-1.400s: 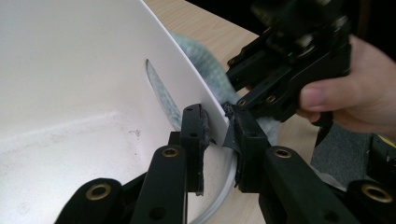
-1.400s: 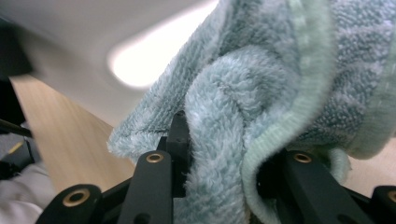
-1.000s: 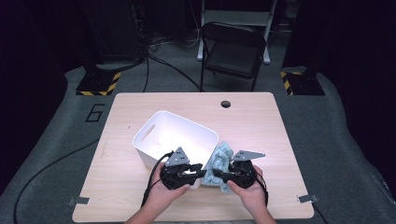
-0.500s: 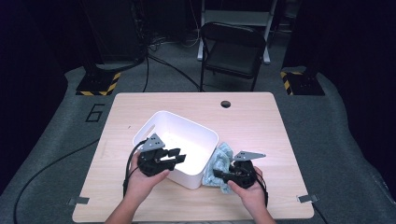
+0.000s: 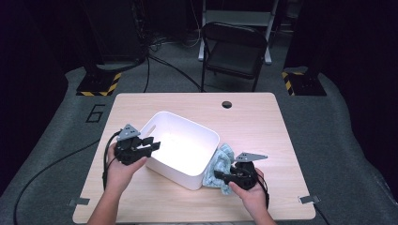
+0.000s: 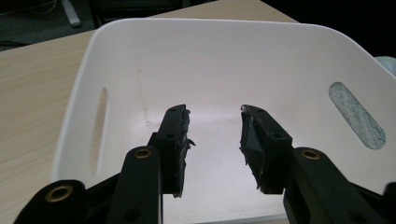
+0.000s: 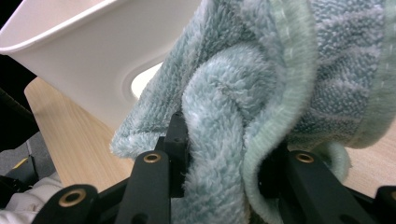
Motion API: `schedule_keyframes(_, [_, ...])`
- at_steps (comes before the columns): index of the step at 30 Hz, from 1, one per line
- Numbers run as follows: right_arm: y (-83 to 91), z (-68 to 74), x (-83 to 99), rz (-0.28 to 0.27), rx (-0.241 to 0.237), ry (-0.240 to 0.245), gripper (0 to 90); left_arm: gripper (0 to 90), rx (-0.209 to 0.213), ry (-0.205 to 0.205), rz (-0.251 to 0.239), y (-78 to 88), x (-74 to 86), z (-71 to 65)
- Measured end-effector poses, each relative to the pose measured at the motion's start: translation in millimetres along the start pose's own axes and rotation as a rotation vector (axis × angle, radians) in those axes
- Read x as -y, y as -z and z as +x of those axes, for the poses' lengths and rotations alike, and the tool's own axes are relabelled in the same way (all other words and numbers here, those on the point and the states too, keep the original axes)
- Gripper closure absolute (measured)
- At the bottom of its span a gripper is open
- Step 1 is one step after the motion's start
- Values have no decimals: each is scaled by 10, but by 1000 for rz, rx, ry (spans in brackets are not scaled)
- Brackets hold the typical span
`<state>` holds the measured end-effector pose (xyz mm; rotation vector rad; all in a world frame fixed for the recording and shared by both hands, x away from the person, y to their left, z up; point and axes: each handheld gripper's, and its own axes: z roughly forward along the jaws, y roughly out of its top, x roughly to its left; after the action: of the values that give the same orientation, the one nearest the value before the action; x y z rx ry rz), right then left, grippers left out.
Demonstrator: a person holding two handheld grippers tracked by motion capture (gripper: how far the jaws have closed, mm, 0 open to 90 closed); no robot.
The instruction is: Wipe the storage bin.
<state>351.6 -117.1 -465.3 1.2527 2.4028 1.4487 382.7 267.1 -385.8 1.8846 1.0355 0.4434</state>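
- High view — light blue towel (image 5: 219, 165) bunched against the near right corner of the white bin (image 5: 180, 149), long axis running from that corner toward the near edge of the surface (image 5: 263, 117), one end clamped in the fingers of the right gripper (image 5: 220, 176). Left gripper (image 5: 151, 143) out at the bin's left rim, fingers parted with nothing between them, having just been opening. Against the earlier frame: left hand gone from beside the right hand to the far side of the bin; towel and right hand unchanged.
- Left gripper view — two black fingers (image 6: 175, 144) standing apart over the bin (image 6: 224, 65), empty, aimed across its bare floor. Bin seen lengthwise, slot handles in the left and right walls; a patch of towel (image 6: 357, 114) visible through the right slot.
- Right gripper view — fluffy terry towel (image 7: 261, 79), pale blue-green with a stitched hem, folded into thick rolls that hang down between the fingers (image 7: 177, 140) and are squeezed there. Bin wall (image 7: 88, 51) just behind, towel resting against it beside a handle slot.
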Motion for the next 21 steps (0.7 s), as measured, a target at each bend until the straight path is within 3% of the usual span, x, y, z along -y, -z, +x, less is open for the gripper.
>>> schedule_keyframes(3, [-3,0,6,-6,0,-4,645,591,-34,23,-19,49,13,113])
schedule_keyframes(10, [3,8,19,-8,-5,-15,644,530,-100,24,-24,27,77,298])
schedule_keyframes(14, [4,4,22,-12,-6,-14,644,526,-77,31,-39,15,83,330])
schedule_keyframes(21, [25,4,31,-19,-12,-27,642,487,-115,45,-43,22,69,398])
